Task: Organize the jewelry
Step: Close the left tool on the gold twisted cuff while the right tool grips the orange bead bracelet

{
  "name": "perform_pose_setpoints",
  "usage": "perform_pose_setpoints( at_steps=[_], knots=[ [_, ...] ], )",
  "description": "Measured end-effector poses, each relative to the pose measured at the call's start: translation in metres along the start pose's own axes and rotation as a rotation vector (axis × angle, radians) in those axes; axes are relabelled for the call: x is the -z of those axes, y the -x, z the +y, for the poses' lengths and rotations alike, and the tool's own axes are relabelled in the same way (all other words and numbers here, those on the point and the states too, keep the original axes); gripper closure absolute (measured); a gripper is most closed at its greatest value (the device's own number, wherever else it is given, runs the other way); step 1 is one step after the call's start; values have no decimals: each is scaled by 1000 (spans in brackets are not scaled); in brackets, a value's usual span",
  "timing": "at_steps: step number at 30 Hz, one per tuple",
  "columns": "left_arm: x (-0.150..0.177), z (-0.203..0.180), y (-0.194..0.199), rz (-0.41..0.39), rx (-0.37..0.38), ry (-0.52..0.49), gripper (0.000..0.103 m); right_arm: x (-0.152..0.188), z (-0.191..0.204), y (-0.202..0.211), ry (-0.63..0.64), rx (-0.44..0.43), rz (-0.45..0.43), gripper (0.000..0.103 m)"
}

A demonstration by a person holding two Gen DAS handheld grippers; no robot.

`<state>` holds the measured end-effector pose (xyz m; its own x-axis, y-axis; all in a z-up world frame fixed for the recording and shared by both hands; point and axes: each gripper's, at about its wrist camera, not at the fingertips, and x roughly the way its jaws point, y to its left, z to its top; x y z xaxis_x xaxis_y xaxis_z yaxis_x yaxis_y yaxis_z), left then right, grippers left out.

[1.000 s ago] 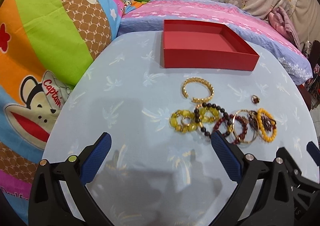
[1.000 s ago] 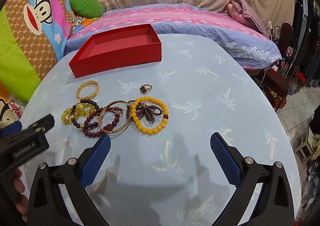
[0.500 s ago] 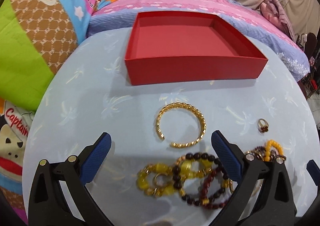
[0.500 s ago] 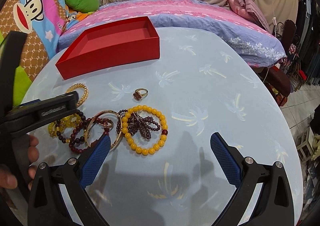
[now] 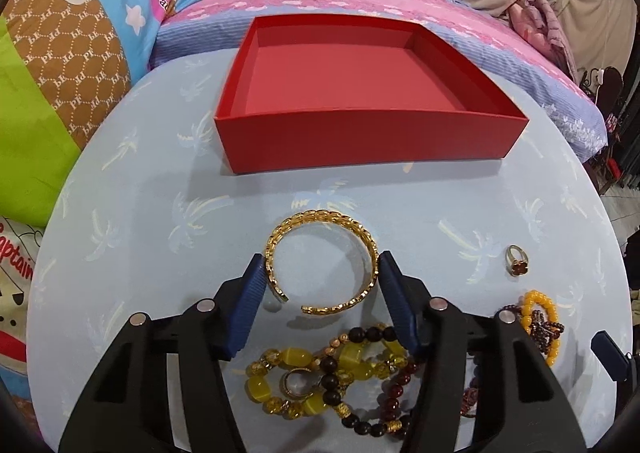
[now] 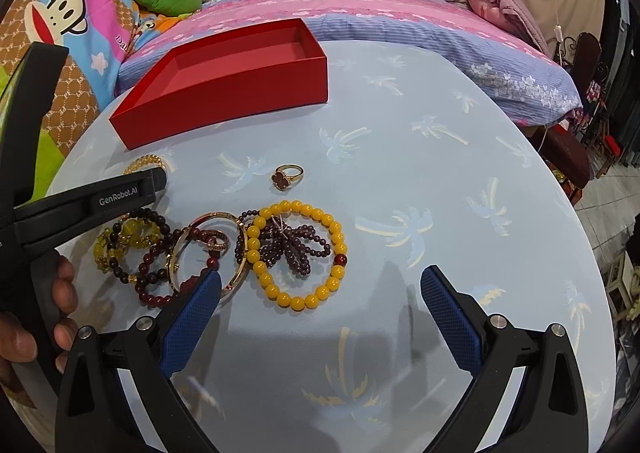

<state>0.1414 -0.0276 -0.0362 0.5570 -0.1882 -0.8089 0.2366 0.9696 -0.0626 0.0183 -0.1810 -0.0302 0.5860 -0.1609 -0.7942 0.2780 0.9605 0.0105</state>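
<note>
At the left of the surface (image 5: 132,213), the left gripper (image 5: 321,271) has its two blue pads on either side of the gold cuff bangle (image 5: 322,261). The pads are very close to its sides or just touching them; I cannot tell if they already press. The bangle lies flat, a little in front of the red box (image 5: 360,141), which stands at the far edge and has nothing in it.

I think the risk is here: the bangle is an open, springy ring, so a squeeze across it can bend it or make it jump out sideways. The pads are also low over the yellow bead bracelet (image 5: 304,377), which could be dragged along.

More to the right lie the orange bead bracelet (image 6: 298,253), with dark red beads inside it, and the small ring (image 6: 287,175), alone toward the middle. The right gripper (image 6: 320,293) is wide apart near the front edge and carries nothing.

Readable writing: "GenRobot.AI" on the left gripper body, and "PF" and part of "Captain" on the cartoon blanket (image 5: 60,65).
</note>
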Motion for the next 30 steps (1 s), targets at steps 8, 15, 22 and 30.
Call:
perform_pose_setpoints(
  at_steps=[8, 15, 22, 30],
  knots=[
    [14, 13, 36, -37, -20, 16, 48, 2, -9, 4, -21, 7, -5, 8],
    [34, 16, 49, -23, -19, 22, 48, 0, -16, -3, -43, -14, 16, 29],
    [42, 12, 48, -12, -24, 12, 48, -1, -23, -11, -54, -16, 31, 48],
    [44, 7, 44, 2, -22, 6, 48, 1, -12, -14, 16, 21, -14, 60]
  ],
)
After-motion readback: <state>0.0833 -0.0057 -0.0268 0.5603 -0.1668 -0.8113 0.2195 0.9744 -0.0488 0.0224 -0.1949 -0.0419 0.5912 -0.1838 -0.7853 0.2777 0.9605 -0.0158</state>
